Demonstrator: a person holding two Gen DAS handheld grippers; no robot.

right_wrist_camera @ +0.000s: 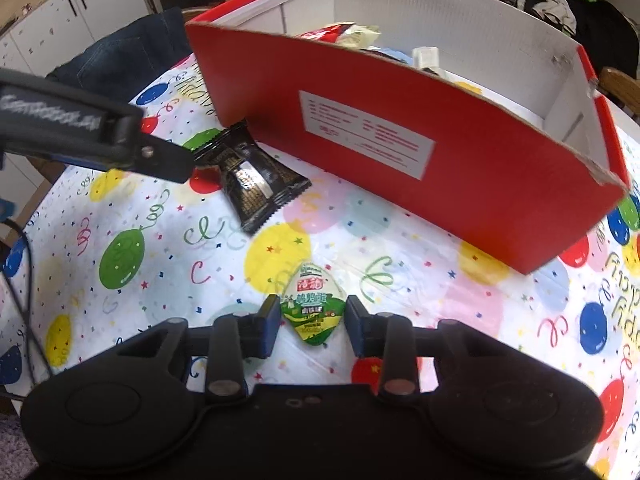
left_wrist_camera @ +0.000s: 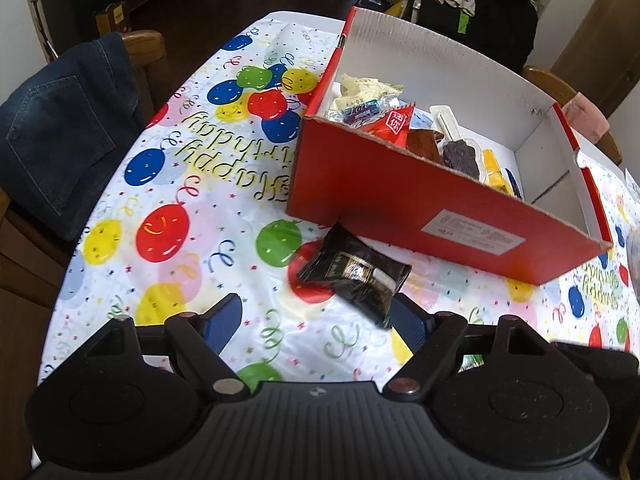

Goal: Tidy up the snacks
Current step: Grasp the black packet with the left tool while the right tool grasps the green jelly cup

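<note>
**Grippers closing in on two loose snacks**

Right gripper is bracketing the green-and-white jelly cup, jaws narrowed around it — whether the pads are pressing yet, I cannot tell. Left gripper is hanging wide open just short of the black packet, which is lying slantwise beside the red box — its white label unreadable. Tablecloth is reading "Happy Birthday".

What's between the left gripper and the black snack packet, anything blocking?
Nothing visible. The black snack packet lies on bare tablecloth just ahead of the open left gripper. The red box stands behind it, not in between.
</note>
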